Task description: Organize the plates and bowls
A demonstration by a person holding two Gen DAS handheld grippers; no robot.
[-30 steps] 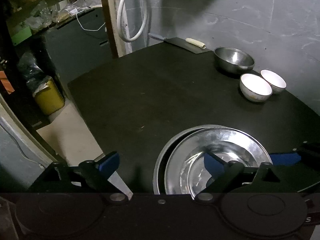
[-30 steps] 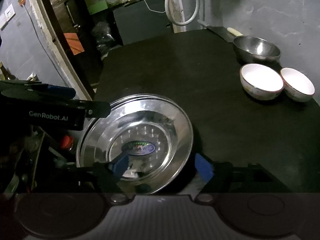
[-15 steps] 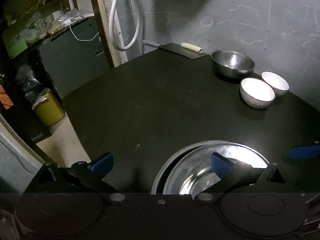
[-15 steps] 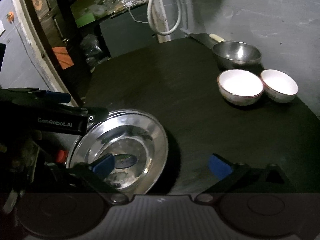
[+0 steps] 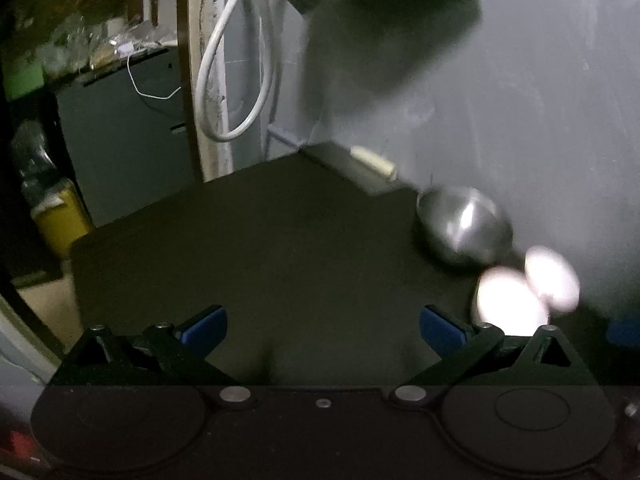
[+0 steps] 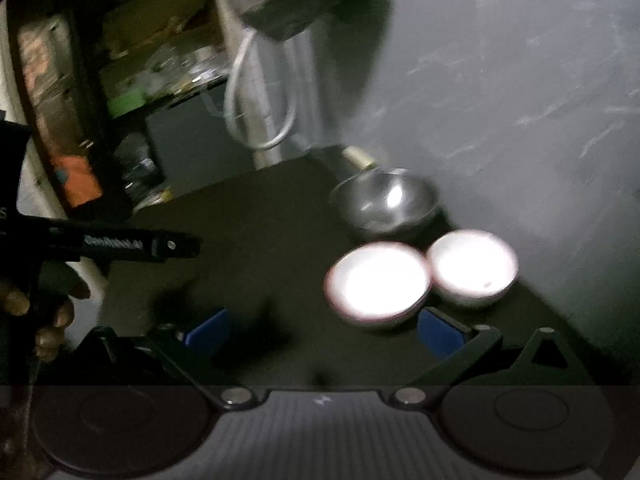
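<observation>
Both claws, left gripper (image 5: pixel 320 330) and right gripper (image 6: pixel 322 330), wide open, empty. Steel bowl (image 6: pixel 384 200), two white bowls (image 6: pixel 378 282) unstacked along table (image 6: pixel 256 240) far edge; stacking remains.

Each gripper, left (image 5: pixel 320 330) and right (image 6: pixel 322 330), is built of black angular linkages tipped with blue pads (image 5: pixel 202 326). Silver pivot screws (image 5: pixel 236 393) are set behind the fingers, and white lettering is printed along the left gripper's black side.
</observation>
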